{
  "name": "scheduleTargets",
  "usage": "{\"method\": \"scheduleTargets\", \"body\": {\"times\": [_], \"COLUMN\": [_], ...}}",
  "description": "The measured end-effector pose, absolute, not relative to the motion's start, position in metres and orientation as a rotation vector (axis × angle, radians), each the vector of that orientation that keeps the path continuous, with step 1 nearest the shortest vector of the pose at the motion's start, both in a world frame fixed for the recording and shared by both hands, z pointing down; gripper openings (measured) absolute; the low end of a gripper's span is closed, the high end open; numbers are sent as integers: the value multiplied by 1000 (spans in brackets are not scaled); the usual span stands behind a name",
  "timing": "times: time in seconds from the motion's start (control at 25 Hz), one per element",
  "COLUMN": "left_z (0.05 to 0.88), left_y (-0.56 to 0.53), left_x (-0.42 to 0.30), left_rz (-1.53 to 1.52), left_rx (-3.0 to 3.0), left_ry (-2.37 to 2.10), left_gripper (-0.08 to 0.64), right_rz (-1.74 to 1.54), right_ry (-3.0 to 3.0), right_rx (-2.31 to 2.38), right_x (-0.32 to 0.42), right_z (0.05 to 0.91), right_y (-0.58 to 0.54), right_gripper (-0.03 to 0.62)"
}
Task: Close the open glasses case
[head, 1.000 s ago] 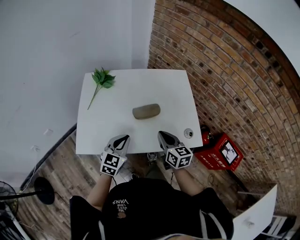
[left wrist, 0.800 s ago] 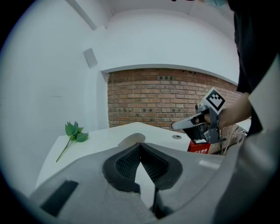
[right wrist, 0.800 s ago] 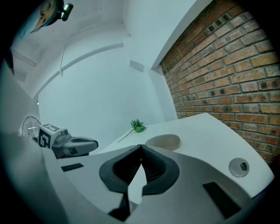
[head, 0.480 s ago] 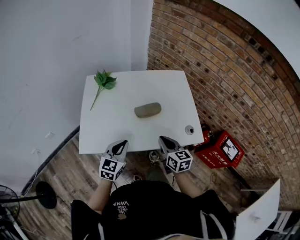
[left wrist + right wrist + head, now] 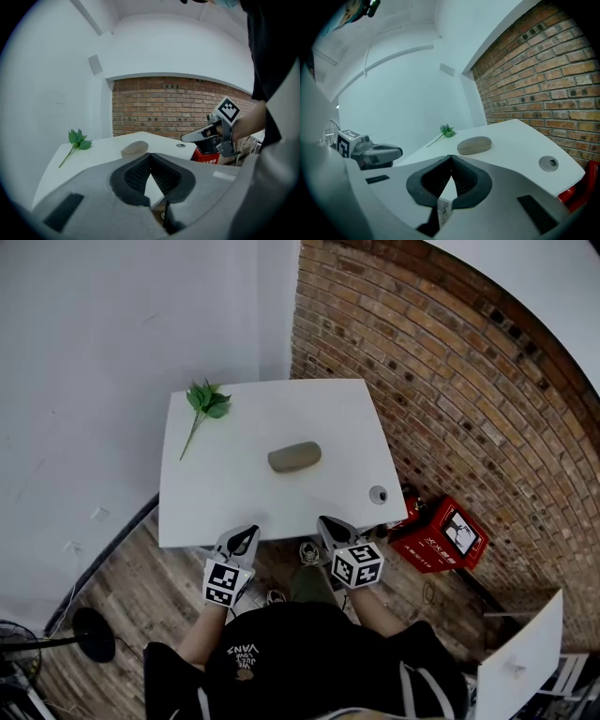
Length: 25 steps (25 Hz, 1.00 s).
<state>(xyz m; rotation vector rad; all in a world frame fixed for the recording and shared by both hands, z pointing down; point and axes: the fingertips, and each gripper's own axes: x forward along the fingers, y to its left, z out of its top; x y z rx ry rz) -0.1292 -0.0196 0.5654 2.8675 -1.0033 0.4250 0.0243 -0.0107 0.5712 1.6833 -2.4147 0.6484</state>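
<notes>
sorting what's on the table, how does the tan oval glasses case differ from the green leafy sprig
The tan oval glasses case is a solid, rounded, shut lump near the middle; the green leafy sprig is a thin stem with leaves by the far left corner. The case lies crosswise, the sprig slants. Both rest on the white table.

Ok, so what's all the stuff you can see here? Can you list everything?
square table: one, white, beside the brick wall
oval glasses case: one, grey-brown, middle of the table, looks closed
leafy plant sprig: one, green, table's far left corner
small round disc: one, grey, table's near right corner
boxy crate: one, red, on the floor right of the table
brick wall: one, reddish brown, right side
plank floor: one, brown wood, around the table
left gripper: one, grey, at the table's near edge, shut, empty
right gripper: one, grey, at the table's near edge, shut, empty
</notes>
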Motion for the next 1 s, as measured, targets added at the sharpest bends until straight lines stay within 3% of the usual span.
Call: {"method": "scheduleTargets", "body": {"times": [1.0], "left_z": [562], "left_y": [-26], "left_x": [-132], "left_rz": [396], "left_rx": [2883], "left_ry": [-1023], "left_gripper": [10], "right_rz": [600], "right_ry": [-2385], "right_rx": [1689], "right_x": [24], "right_z": [572], "right_y": [-23], "right_gripper": [-2]}}
